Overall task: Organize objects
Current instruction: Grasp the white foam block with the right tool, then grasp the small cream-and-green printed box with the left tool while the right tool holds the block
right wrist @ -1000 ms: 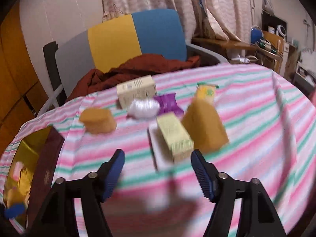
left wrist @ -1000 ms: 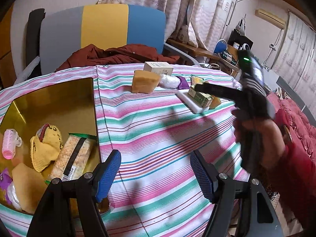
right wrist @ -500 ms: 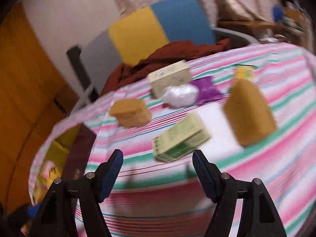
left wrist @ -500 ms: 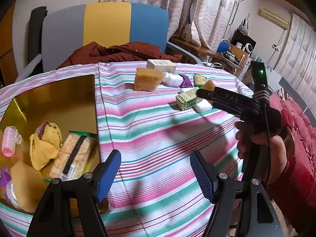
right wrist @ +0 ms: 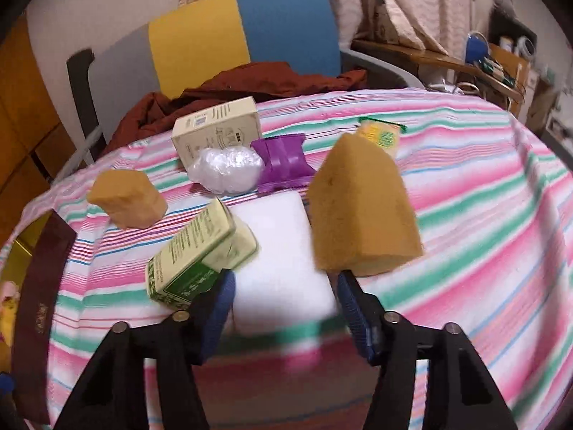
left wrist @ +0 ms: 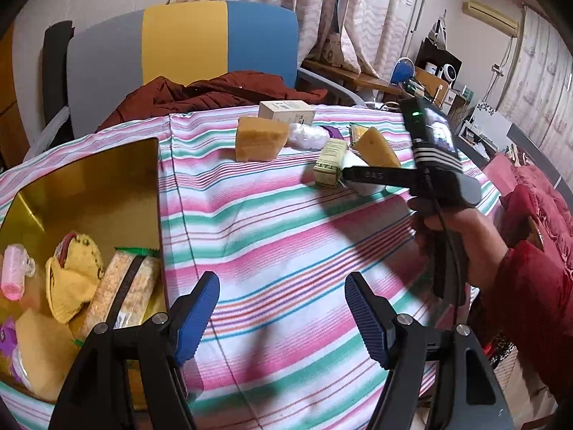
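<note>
— Two grippers: left gripper (left wrist: 281, 313) spread, idle by the box (left wrist: 86, 193) at nine o'clock?
— Yes. Right gripper (right wrist: 284, 302) closing around white block (right wrist: 283, 251), mid-tabletop (right wrist: 483, 215). Next: pinch, lift, carry to box.

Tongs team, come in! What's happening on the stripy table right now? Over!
Right tongs closing around white foam block, not gripping yet. Left tongs open, empty. Green box and tan sponge crowd the block's sides.

Home living room, curtains (left wrist: 322, 7), striped tablecloth (left wrist: 286, 233)
</note>
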